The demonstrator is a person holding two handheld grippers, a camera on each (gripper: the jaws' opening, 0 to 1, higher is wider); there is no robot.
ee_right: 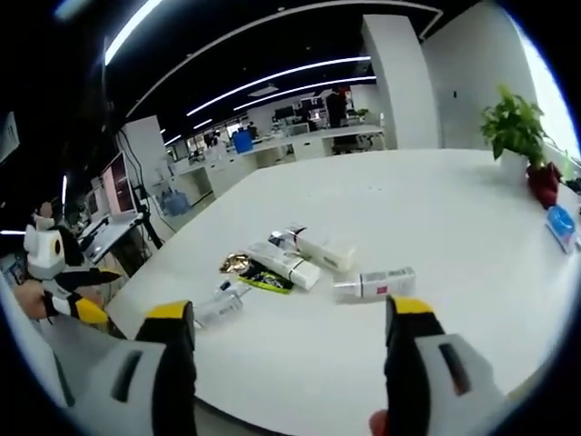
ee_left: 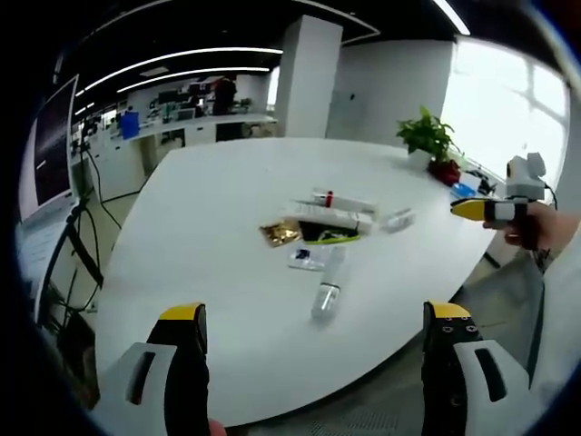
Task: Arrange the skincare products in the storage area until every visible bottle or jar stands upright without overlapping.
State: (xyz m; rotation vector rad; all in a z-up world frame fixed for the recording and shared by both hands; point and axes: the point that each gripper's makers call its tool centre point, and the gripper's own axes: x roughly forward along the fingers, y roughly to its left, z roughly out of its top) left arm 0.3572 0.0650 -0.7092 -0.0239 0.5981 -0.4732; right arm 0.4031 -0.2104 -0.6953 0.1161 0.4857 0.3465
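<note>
Both tongs are spread wide and holding nothing right now. The left gripper (ee_left: 313, 329) hangs off the near edge of the table (ee_left: 200, 227), jaws framing the pile from a distance. The right gripper (ee_right: 286, 331) is doing the same from the other side, and you can spot it in the left gripper view as a yellow tip out past the table's right edge.

The skincare stuff sits in a loose cluster mid-table, all of it lying flat, nothing upright yet. Closest to the left tongs is a clear bottle (ee_left: 329, 289) on its side. Behind it there's a small sachet (ee_left: 305, 260), a gold packet (ee_left: 279, 233), a dark pouch with yellow-green on it (ee_left: 329, 235), then a couple of long white tubes (ee_left: 329, 216), with another tube (ee_left: 344, 200) just behind touching or nearly so. A small white bottle (ee_left: 398, 219) lies off to the right, a bit apart. There's a plant (ee_left: 428, 138) at the far edge, well clear.

My guess: the clear bottle is light, rigid and slick, so it'll roll if nudged; grab it across the body near the middle. The tubes look soft and squashy, so pinch gently near the cap end, where they're stiffer, then tip them up onto the cap.
</note>
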